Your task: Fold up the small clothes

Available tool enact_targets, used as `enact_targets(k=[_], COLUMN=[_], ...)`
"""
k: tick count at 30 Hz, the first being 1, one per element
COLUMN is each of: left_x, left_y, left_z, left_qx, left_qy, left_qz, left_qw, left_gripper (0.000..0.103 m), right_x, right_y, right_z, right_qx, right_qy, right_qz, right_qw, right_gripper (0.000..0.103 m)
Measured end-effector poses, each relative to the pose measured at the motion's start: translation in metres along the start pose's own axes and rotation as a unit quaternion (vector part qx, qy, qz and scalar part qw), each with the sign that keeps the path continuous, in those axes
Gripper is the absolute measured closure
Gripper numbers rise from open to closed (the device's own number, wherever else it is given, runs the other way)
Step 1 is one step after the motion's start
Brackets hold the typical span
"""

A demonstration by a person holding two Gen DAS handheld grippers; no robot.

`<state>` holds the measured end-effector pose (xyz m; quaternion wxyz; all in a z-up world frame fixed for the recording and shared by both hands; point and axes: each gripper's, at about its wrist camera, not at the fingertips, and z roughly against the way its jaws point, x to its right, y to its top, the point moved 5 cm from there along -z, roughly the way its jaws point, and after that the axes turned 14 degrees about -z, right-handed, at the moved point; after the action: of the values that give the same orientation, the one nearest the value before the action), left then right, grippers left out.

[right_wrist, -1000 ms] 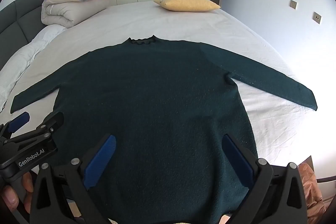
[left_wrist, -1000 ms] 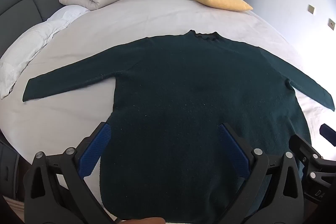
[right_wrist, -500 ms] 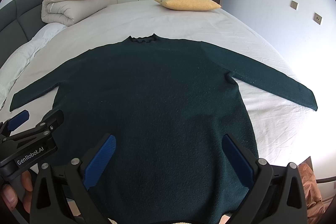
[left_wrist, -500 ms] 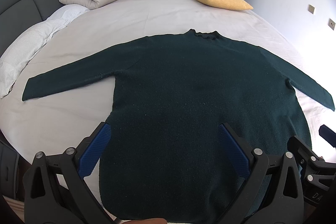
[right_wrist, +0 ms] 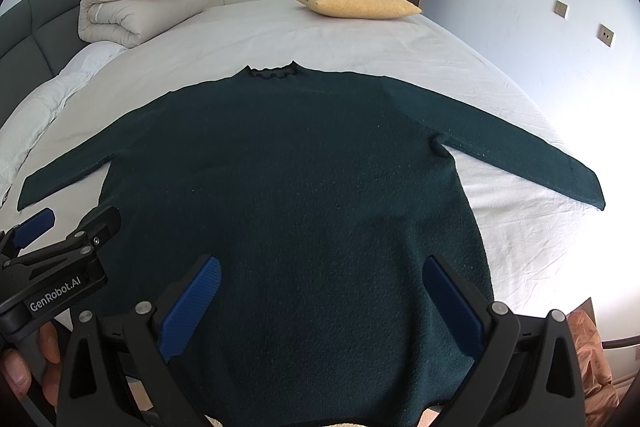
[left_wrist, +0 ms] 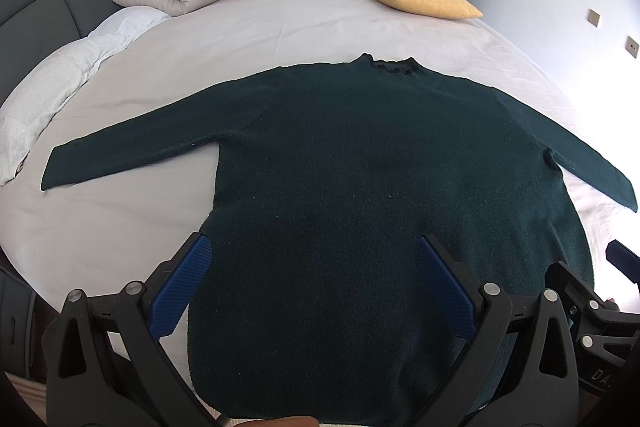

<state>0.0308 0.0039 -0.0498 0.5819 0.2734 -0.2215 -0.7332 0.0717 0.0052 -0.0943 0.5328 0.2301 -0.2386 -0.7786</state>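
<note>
We have the sweater (left_wrist: 380, 187) spread flat on the bed (left_wrist: 280, 27), sleeves out, hem toward us. Both tools — left (left_wrist: 316, 283) and right (right_wrist: 320, 303) — hover above the hem, jaws apart and empty. We'd best pinch a sleeve cuff and sweep it straight across; the dark fuzzy knit looks thick, soft, and clingy.

Both wrist cameras sit low at the sweater's (left_wrist: 360, 187) hem, near it, facing 12 o'clock across the bed (right_wrist: 360, 39). The left view sits further left. Both share the sweater, pillow (left_wrist: 420, 1) and duvet (right_wrist: 136, 11).
</note>
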Motion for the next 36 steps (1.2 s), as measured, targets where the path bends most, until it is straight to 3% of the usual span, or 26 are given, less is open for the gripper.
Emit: enact_targets(k=[36], left_x=[-0.002], left_y=[-0.004], left_z=[-0.007], left_qx=[-0.011], left_qy=[-0.029], left_qz=[0.007], left_qw=[0.9995], left_gripper=[0.000], right_x=[-0.001], right_y=[-0.010], right_z=[-0.006], right_qx=[-0.006], right_qy=[-0.005], right_qz=[0.002], right_qw=[1.000], right_gripper=[0.000])
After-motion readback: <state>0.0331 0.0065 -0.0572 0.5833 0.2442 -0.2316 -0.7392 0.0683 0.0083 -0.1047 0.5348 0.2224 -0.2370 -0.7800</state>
